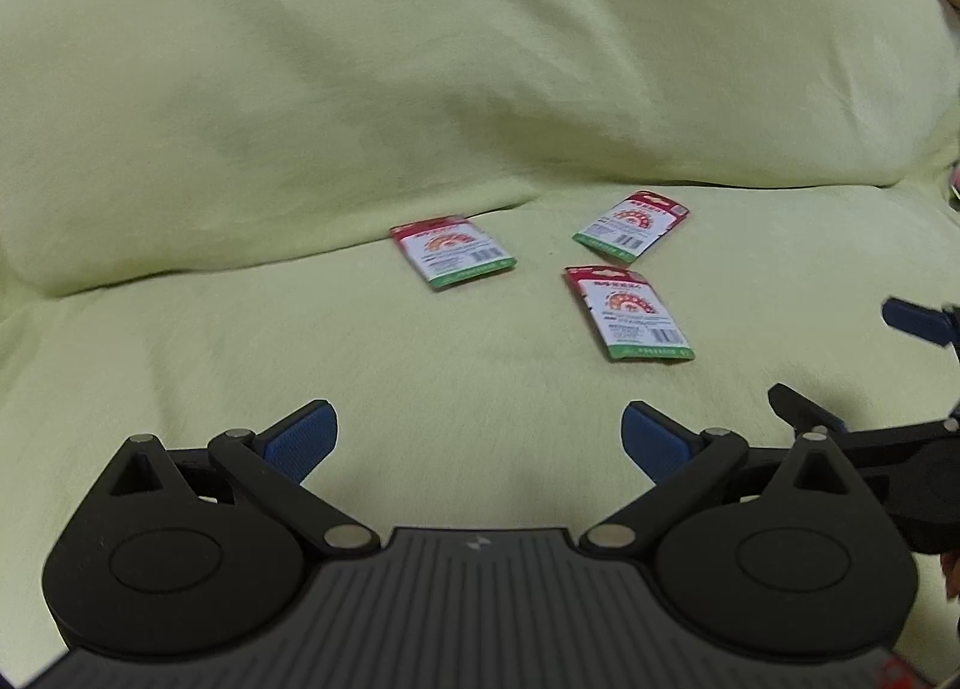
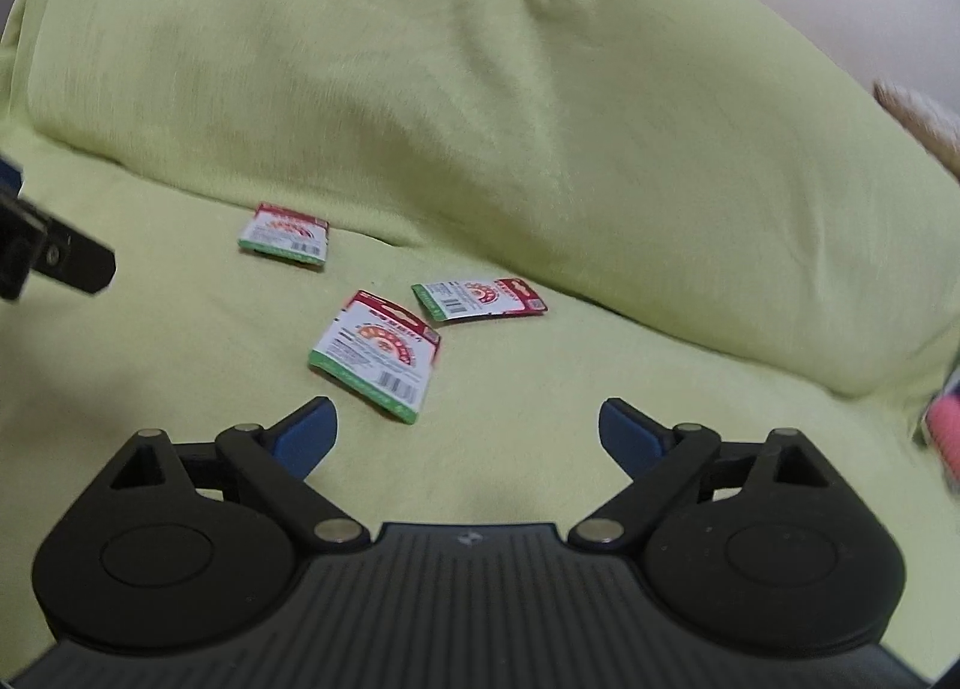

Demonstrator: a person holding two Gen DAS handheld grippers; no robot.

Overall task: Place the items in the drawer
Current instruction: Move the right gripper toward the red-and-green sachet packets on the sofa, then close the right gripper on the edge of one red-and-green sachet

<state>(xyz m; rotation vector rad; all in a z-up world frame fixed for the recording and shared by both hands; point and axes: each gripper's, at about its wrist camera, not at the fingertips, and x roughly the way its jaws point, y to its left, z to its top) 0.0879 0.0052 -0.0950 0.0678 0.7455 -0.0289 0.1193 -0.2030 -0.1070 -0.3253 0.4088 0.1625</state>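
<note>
Right wrist view, nearest first: the right gripper (image 2: 465,437) hangs over the green cover (image 2: 180,389) with its jaws spread wide and nothing between them. Just beyond its left fingertip lies the near packet (image 2: 377,354), flat on the fabric, its green edge toward the camera. A little farther and to the right sits the right packet (image 2: 480,299), apart from the first. The far packet (image 2: 285,236) rests near the foot of the back cushion (image 2: 480,89).

In the left wrist view the left gripper (image 1: 477,440) is likewise open and empty, well short of the same three packets: near packet (image 1: 627,314), far packet (image 1: 453,251), right packet (image 1: 630,224). No drawer shows in either view, so none of the placing looks done.

The step in hand looks like the first pick, most likely the near packet by the right gripper. To do it well, I would shift the gripper left so the packet sits between the fingers. Then come in low along the fabric and close on one edge, not the flat face. The packet is thin (it probably flexes), and the soft cover will give under pressure. So one finger could press into the fabric beside an edge to get under it. Avoid pinching the cover along with it.
</note>
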